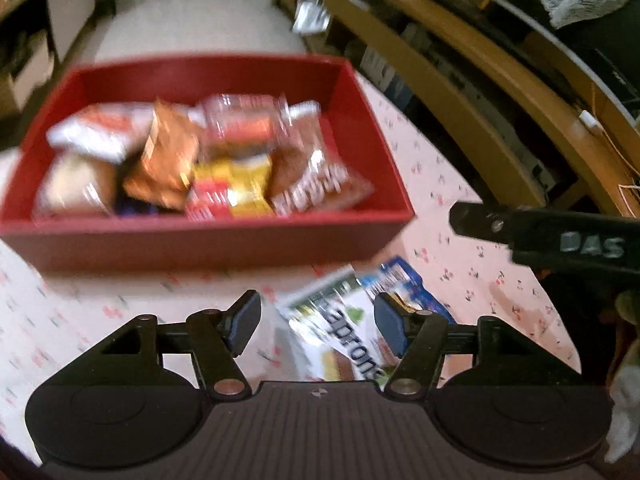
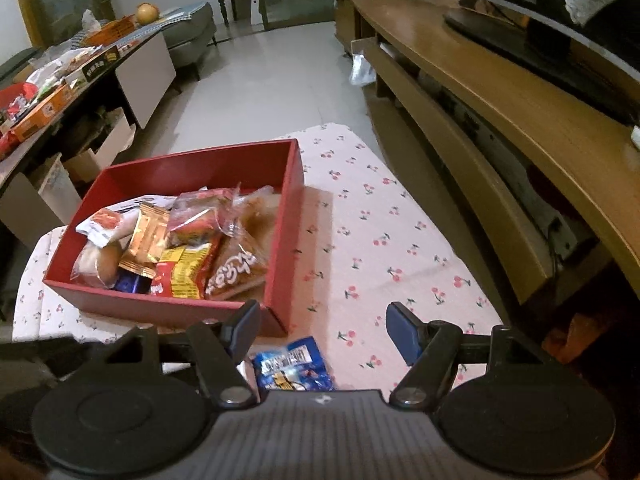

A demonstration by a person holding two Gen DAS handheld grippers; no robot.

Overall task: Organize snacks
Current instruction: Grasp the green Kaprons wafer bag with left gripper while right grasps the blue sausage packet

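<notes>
A red box (image 1: 208, 236) (image 2: 294, 184) sits on the cherry-print tablecloth (image 2: 380, 240) and holds several snack packets (image 1: 224, 160) (image 2: 188, 248). My left gripper (image 1: 316, 326) is open just above a white and green snack packet (image 1: 340, 332) that lies on the cloth in front of the box. A blue packet (image 1: 404, 280) (image 2: 292, 366) lies beside it. My right gripper (image 2: 320, 332) is open and empty above the blue packet. The right gripper also shows as a black bar at the right of the left wrist view (image 1: 560, 236).
A long wooden TV bench (image 2: 500, 92) runs along the right, with a screen on top. A cluttered low table (image 2: 60, 92) stands at the left, a sofa (image 2: 188, 36) behind it. Pale floor lies beyond the table.
</notes>
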